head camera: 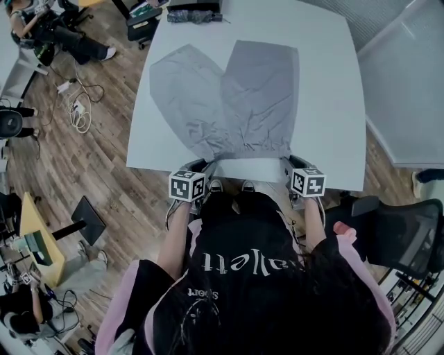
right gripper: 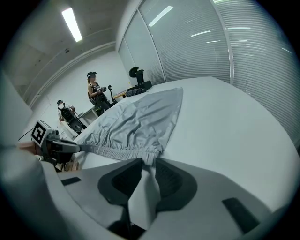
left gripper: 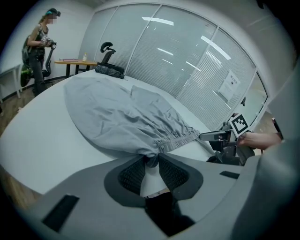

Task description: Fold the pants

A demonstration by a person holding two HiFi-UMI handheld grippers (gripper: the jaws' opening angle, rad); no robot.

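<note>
Grey pants (head camera: 229, 97) lie flat on the white table (head camera: 326, 104), legs spread away from me and the elastic waistband (head camera: 250, 147) along the near edge. My left gripper (head camera: 207, 164) is at the waistband's left corner. In the left gripper view its jaws (left gripper: 151, 161) pinch the bunched corner of the pants (left gripper: 117, 117). My right gripper (head camera: 286, 161) is at the right corner. Seen in the right gripper view, it (right gripper: 149, 161) grips the waistband end of the pants (right gripper: 136, 117). The waistband stretches between both grippers.
A dark bundle (head camera: 194, 14) lies at the table's far edge. Another white table (head camera: 409, 83) stands to the right, and a black office chair (head camera: 402, 232) is at my right side. A person (left gripper: 40, 47) stands far left; cables (head camera: 78, 111) lie on the wooden floor.
</note>
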